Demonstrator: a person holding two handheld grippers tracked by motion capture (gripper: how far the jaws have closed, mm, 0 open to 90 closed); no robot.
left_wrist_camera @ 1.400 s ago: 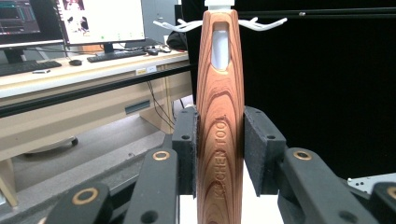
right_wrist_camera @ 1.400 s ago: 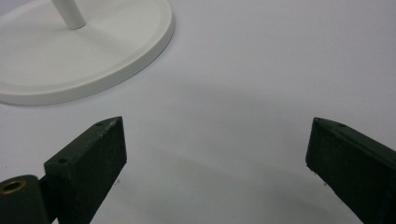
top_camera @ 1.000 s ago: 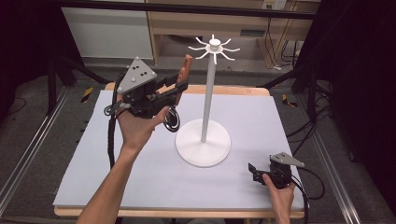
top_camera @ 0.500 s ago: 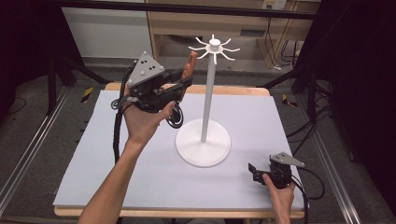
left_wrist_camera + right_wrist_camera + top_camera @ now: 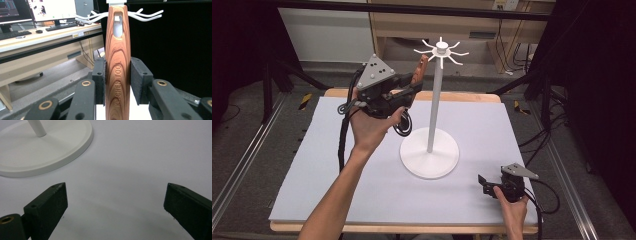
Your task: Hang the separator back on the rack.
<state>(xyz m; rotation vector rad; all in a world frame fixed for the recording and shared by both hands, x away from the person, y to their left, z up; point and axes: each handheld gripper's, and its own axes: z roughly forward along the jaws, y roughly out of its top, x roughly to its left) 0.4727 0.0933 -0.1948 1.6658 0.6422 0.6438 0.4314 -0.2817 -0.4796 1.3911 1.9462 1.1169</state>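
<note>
Wooden utensil handle point(image 5: 117, 72) clamped in left claw point(image 5: 414, 86), hang hole raised near rack hooks point(image 5: 441, 49), not hooked yet. Right claw point(image 5: 484, 182) wide open, empty, on counter point(image 5: 492, 130).

Glossy striped wood utensil handle point(image 5: 117, 62), smooth white stand point(image 5: 430, 150), matt black gripper pads point(image 5: 140, 80)

Your left gripper point(image 5: 414, 87) was raised above the desk's far left part, jaws clamped, forearm extended. Your right gripper point(image 5: 484, 182) rested near the near right corner, jaws spread wide.
</note>
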